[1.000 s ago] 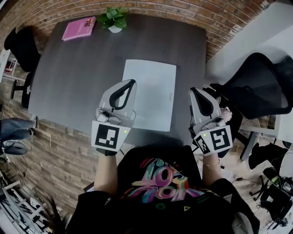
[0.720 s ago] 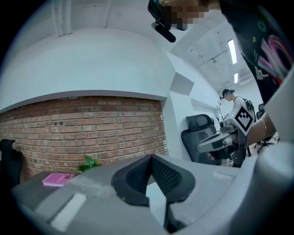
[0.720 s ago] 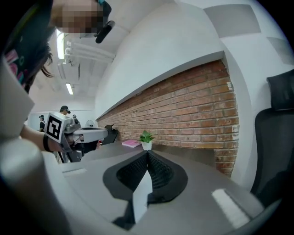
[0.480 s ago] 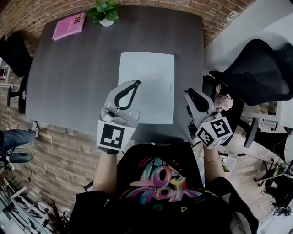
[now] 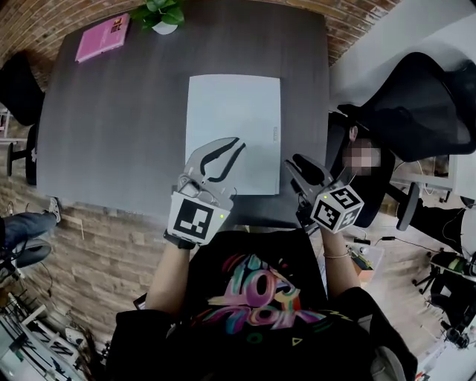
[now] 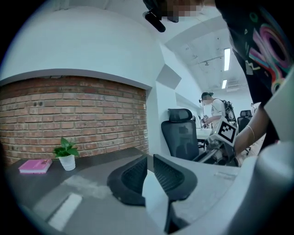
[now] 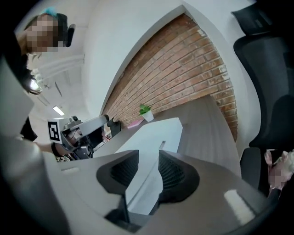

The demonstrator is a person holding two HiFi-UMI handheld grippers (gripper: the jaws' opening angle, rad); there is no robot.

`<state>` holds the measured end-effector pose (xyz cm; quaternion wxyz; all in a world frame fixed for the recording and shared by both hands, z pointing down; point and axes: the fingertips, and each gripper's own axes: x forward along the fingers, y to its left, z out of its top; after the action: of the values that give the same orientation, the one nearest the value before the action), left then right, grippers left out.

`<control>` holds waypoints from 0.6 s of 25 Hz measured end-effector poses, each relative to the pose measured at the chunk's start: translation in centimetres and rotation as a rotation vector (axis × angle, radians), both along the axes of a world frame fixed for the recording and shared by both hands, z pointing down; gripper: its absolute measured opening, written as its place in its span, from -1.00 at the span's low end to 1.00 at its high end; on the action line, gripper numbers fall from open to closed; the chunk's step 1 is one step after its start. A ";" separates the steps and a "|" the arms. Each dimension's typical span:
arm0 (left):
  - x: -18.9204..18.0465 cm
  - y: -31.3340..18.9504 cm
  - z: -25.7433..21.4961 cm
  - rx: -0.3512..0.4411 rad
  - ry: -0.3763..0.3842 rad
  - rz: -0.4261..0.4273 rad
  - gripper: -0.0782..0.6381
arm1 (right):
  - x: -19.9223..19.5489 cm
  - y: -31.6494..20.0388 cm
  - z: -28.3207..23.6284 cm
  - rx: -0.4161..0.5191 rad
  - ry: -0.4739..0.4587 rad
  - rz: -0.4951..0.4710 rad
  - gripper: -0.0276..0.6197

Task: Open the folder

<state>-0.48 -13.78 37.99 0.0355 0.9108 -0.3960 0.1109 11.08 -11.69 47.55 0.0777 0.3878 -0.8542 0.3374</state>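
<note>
A white folder (image 5: 233,111) lies closed and flat in the middle of the dark table (image 5: 111,126). My left gripper (image 5: 232,149) hovers over the folder's near left part. Its jaws have just been opening and stand a narrow crack apart, with nothing between them (image 6: 150,158). My right gripper (image 5: 296,167) hangs by the folder's near right corner, at the table's near edge. Its jaws have just been opening and stand wide, with nothing gripped. In the right gripper view the folder (image 7: 154,135) shows through the gap between the jaws (image 7: 148,158).
A pink book (image 5: 102,37) and a small potted plant (image 5: 160,15) sit at the table's far left corner. A black office chair (image 5: 416,111) stands right of the table. A brick wall runs behind the table. Another person (image 6: 212,108) stands far off.
Both grippers have sunk and moved forward to the folder's near edge. The right gripper has rolled and its jaws have spread. The left jaws have parted slightly.
</note>
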 end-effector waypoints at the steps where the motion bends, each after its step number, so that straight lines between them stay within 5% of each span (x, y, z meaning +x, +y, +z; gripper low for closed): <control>1: 0.3 0.3 0.4 -0.008 -0.004 0.012 -0.67 | -0.1 0.3 0.7 -0.025 -0.013 -0.003 -0.53; 15: 2.6 4.2 6.1 -0.085 -0.138 0.196 -0.55 | -0.7 2.5 5.8 -0.229 -0.174 -0.013 -0.54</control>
<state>2.10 -9.59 44.09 0.0356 0.9331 -0.3014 0.1929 10.41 -9.16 53.39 0.0494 0.3402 -0.8162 0.4643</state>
